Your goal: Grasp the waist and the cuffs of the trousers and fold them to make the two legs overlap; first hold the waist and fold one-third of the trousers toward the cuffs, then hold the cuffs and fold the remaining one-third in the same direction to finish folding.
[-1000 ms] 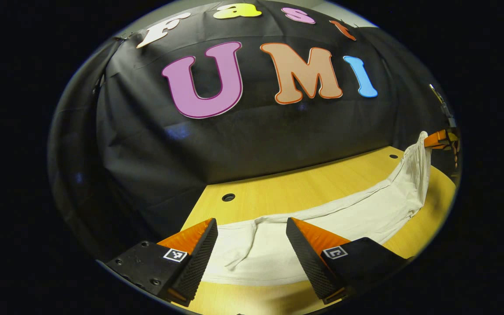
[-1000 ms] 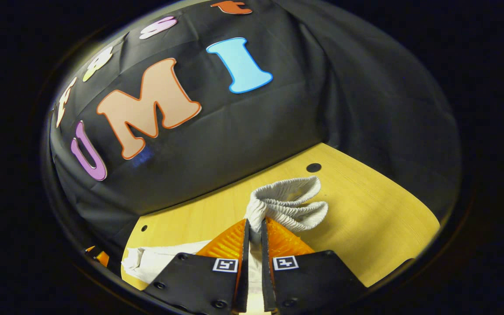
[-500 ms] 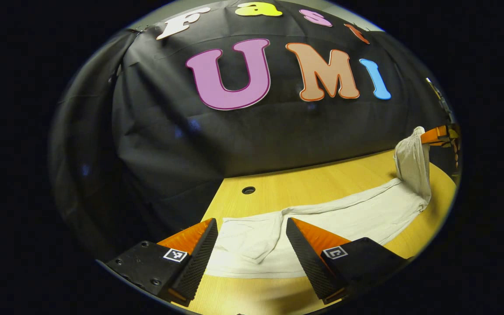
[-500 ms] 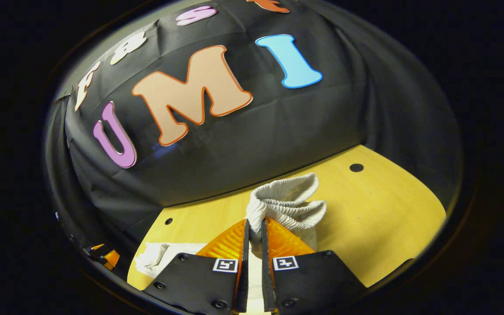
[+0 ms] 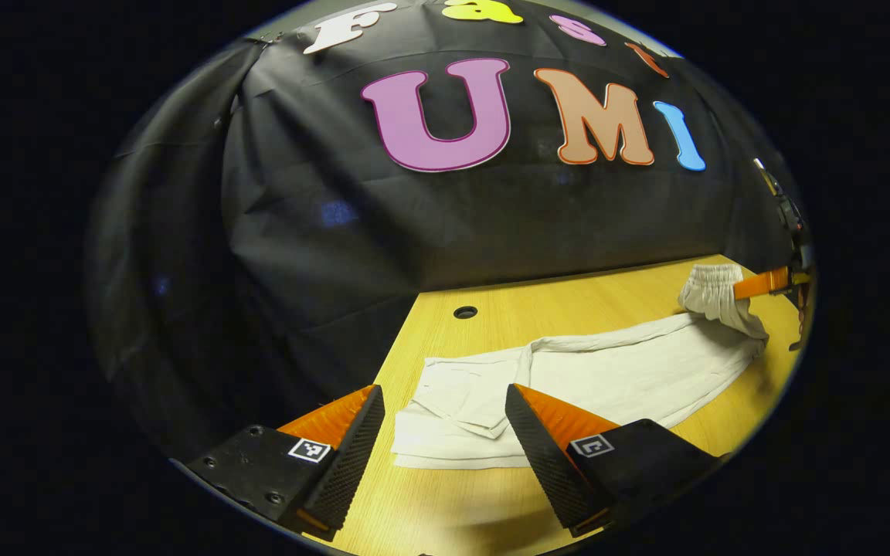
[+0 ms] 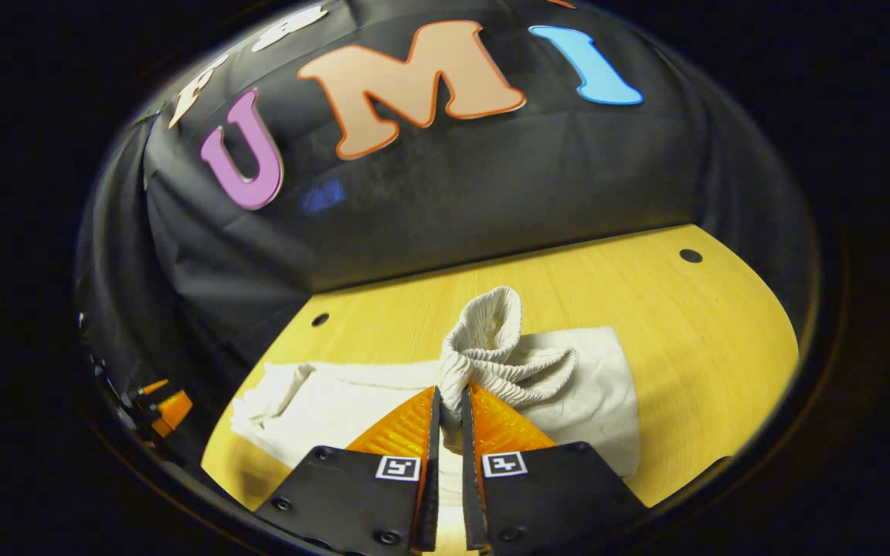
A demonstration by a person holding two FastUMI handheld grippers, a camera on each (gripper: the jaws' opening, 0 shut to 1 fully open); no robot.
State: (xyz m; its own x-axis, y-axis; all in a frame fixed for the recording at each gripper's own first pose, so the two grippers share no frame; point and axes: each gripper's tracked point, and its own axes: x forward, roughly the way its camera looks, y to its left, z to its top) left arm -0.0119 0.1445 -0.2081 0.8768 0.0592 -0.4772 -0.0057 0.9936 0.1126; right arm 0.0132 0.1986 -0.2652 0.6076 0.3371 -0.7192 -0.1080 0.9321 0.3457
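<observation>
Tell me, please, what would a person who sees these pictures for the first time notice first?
First, the pale trousers lying stretched along the yellow wooden table, cuffs near the open left gripper at the bottom of the left gripper view. Next, the gathered elastic waist, bunched and pinched in the right gripper in the right gripper view. Behind all stands the black cloth wall.

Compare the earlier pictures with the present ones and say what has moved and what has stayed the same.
The right gripper, clamped on the elastic waist, has come down, so the lifted end of the trousers now lies low over the wooden table. The left gripper has drawn back from the cuffs, which lie flat. Unchanged: the left gripper is open and empty, and the right one keeps its hold.
</observation>
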